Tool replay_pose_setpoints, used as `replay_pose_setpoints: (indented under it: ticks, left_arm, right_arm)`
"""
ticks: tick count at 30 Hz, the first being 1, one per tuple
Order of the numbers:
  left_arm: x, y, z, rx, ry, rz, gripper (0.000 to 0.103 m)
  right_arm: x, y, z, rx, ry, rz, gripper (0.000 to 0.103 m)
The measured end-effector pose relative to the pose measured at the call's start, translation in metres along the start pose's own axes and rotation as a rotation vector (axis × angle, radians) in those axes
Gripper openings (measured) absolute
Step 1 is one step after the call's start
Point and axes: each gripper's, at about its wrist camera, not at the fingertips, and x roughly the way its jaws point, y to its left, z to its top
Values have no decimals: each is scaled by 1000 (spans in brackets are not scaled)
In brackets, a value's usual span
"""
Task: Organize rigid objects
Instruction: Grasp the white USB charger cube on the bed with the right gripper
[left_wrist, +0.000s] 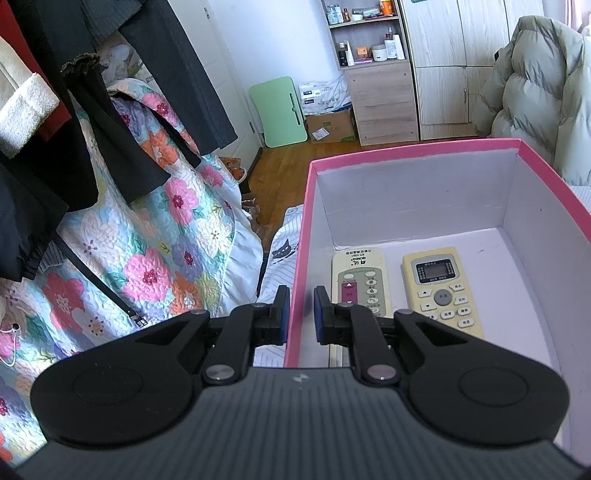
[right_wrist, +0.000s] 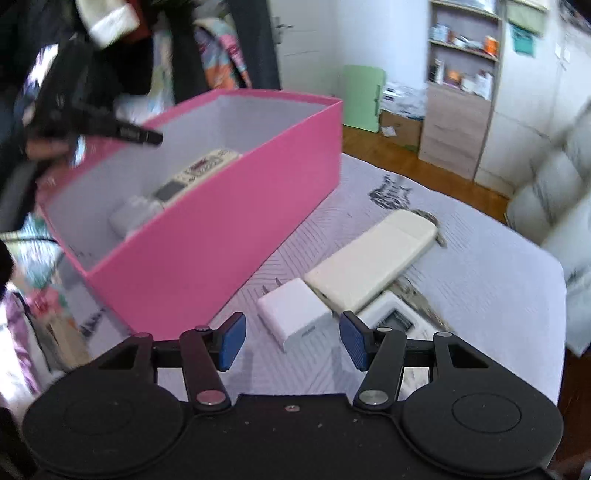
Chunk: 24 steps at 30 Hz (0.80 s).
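Remotes: 2 in pink box (left_wrist: 301, 236), 2 outside it.

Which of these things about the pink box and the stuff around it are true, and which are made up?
1. The left gripper is clamped on the pink box wall. True.
2. Two remote controls, one yellowish and one whitish, lie inside the box. True.
3. The right gripper is squeezing the white charger. False: it is open, and the charger lies on the bed.
4. The cream remote beside the charger is in the box. False: it lies outside.
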Motion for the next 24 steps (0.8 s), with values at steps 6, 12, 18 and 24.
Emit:
replay_pose_setpoints:
  ticks: [6, 12, 18, 24]
  left_arm:
    - [0, 1, 0, 2, 0, -1, 13]
    - [-1, -1, 0, 8, 0, -5, 15]
    - [1, -3, 1, 8, -2, -8, 15]
    - [1, -3, 2, 7, -1, -8, 15]
  right_arm:
    - [28, 0, 3, -31, 47, 11, 65]
    - [17, 15, -3, -50, 117, 114, 50]
    - [23, 12, 6, 7, 82, 56, 57]
    - [46, 25, 6, -4, 71, -15, 62]
